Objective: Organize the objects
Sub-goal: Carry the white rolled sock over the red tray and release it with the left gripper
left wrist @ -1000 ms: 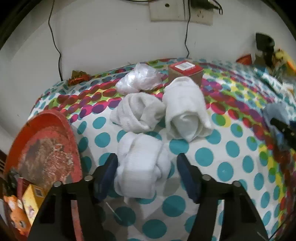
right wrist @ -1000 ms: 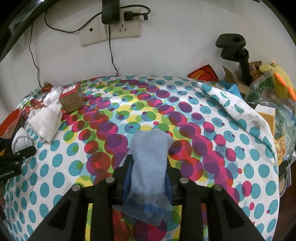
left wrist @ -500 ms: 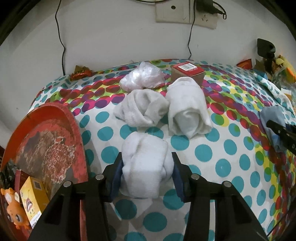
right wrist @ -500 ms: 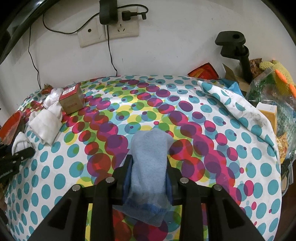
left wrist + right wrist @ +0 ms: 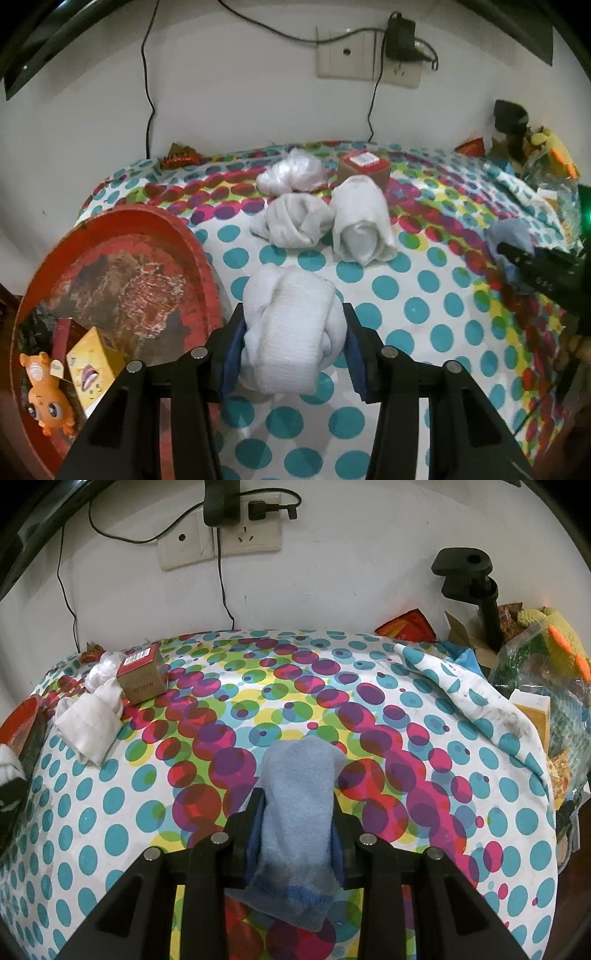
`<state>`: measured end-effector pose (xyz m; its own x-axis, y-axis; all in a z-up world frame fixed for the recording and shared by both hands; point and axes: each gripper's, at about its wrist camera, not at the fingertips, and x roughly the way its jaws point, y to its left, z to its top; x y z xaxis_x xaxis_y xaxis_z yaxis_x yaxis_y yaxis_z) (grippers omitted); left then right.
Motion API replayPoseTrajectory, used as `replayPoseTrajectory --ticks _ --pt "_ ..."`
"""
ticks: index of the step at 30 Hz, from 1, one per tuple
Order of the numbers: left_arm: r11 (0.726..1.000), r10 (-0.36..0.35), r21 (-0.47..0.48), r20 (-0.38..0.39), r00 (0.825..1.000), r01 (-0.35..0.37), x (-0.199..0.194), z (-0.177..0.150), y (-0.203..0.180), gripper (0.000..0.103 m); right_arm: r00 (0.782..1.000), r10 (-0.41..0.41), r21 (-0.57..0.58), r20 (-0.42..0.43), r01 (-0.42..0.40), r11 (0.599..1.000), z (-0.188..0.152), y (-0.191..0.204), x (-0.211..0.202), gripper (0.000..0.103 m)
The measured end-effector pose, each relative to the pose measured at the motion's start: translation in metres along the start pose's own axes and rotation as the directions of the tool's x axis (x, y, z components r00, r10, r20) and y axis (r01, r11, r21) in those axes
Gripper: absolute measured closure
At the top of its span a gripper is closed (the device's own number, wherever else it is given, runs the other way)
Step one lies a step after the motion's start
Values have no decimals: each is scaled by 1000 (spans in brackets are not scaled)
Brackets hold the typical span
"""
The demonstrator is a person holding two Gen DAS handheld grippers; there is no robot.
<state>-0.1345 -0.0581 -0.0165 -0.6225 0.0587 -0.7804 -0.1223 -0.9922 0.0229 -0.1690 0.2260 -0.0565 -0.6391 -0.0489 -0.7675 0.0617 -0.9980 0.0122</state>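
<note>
The left gripper (image 5: 293,341) pinched a rolled white sock bundle (image 5: 291,328) between its blue pads, just beside the red tray (image 5: 199,251) at the table's left edge. The right gripper (image 5: 298,832) was clamped on a light blue sock (image 5: 299,805) over the spotted tablecloth (image 5: 461,782). Two more white sock bundles (image 5: 325,225) lay on the cloth near a small brown box (image 5: 364,168) and a crumpled plastic bag (image 5: 291,173), well apart from the tray. The tray held a yellow carton (image 5: 90,360) and an orange toy (image 5: 46,395), but no socks as far as its visible part showed. The sorting seemed barely begun: both held socks needed placing, and the two loose bundles remained to be collected.
</note>
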Motion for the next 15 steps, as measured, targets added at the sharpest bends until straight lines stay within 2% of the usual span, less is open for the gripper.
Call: replayPoseTrajectory --ticks 8,15 --pt "999 33 -26 21 999 -32 -22 3 27 58 1000 0 0 0 0 1000 0 0 0 71" --pt "991 102 -86 5 995 -102 -29 -1 72 58 1000 -2 -3 0 2 1000 0 0 1 71"
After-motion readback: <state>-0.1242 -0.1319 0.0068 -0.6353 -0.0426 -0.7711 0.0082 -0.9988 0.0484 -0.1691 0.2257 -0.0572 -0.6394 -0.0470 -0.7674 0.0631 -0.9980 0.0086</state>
